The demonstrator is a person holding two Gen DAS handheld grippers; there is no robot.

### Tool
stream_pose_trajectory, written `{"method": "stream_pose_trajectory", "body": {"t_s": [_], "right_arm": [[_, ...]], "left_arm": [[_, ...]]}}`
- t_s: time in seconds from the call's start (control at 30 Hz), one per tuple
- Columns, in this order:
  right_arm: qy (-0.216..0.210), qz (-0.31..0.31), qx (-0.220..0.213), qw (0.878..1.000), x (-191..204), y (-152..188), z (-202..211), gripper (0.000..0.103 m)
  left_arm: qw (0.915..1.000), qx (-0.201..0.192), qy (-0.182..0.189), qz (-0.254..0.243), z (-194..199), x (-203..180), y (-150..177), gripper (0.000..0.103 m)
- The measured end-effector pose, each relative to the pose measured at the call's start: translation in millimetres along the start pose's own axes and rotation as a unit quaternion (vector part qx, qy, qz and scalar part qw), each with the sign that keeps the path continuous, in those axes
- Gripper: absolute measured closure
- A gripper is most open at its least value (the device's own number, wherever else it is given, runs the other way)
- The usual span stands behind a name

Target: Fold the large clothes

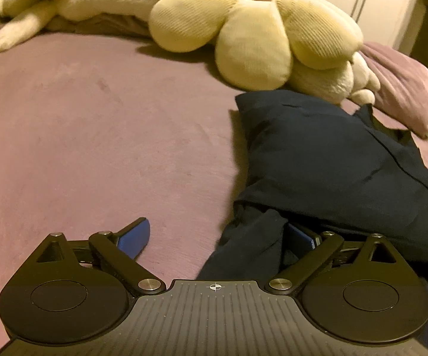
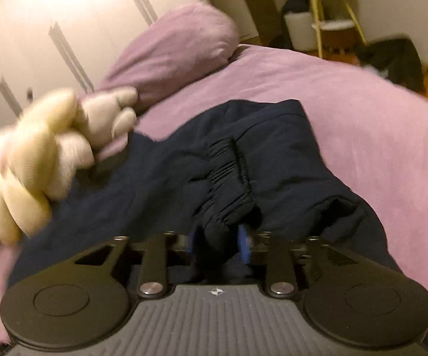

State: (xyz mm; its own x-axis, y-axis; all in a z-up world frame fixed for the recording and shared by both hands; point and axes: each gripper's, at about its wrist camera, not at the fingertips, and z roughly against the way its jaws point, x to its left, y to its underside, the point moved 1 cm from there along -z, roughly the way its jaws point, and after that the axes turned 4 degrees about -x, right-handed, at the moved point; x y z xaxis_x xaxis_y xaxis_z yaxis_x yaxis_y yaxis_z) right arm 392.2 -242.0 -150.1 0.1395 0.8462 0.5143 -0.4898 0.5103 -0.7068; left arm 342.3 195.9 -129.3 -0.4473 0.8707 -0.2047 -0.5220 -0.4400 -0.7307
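The dark navy garment (image 1: 332,160) lies bunched on the purple bedspread (image 1: 95,124), partly folded, with its gathered elastic band (image 2: 228,166) running toward your right gripper (image 2: 217,246). Those jaws stand narrow with a ridge of the fabric between them, but the blurred view does not show whether the blue pads press on it. Your left gripper (image 1: 217,237) has its jaws wide; a loose fold of cloth hangs between them and over the right-hand pad, gripped by nothing.

Just beyond the garment sit the flower-shaped plush (image 1: 255,29) and a pale plush toy (image 2: 50,148), the latter touching the cloth's far edge, with a purple pillow (image 2: 178,50) behind.

If you pull now, the right side may slip free, since its hold looks doubtful. Closing the left jaws here would likely catch several layers and spoil the fold. Dragging toward the plush toys could snag or shove them.
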Motion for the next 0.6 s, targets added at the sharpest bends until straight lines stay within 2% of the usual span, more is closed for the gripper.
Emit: {"method": "stream_pose_trajectory", "body": {"t_s": [0.13,0.23,0.3,0.37,0.43,0.5,0.6], "right_arm": [[-0.01,-0.047,0.008,0.999,-17.2,1.7,1.1,0.069],[-0.003,-0.024,0.022,0.999,-9.3,1.2,-3.6,0.081],[-0.031,-0.036,0.019,0.999,-8.4,-0.4,-0.1,0.086],[-0.054,-0.059,0.011,0.997,-15.6,0.4,8.7,0.086],[-0.042,-0.045,0.008,0.998,-21.4,5.7,14.9,0.086],[-0.012,-0.01,0.02,1.0,-20.2,13.8,8.2,0.086],[-0.001,0.011,0.021,1.0,-13.8,13.7,9.4,0.086]], "left_arm": [[0.9998,0.008,0.001,0.019,-1.6,3.9,-3.7,0.003],[0.9998,0.004,-0.004,0.018,-0.8,6.1,-4.9,0.003],[0.9998,0.007,-0.001,0.019,-0.7,8.2,-5.2,0.002],[0.9998,0.012,0.004,0.012,-1.1,7.9,-4.4,0.002],[0.9999,0.016,0.0,-0.006,-1.5,3.9,-3.6,0.002],[0.9998,0.018,-0.003,-0.012,2.6,1.9,-5.2,0.002],[0.9997,0.02,0.002,-0.014,16.8,3.3,-8.9,0.003]]}}
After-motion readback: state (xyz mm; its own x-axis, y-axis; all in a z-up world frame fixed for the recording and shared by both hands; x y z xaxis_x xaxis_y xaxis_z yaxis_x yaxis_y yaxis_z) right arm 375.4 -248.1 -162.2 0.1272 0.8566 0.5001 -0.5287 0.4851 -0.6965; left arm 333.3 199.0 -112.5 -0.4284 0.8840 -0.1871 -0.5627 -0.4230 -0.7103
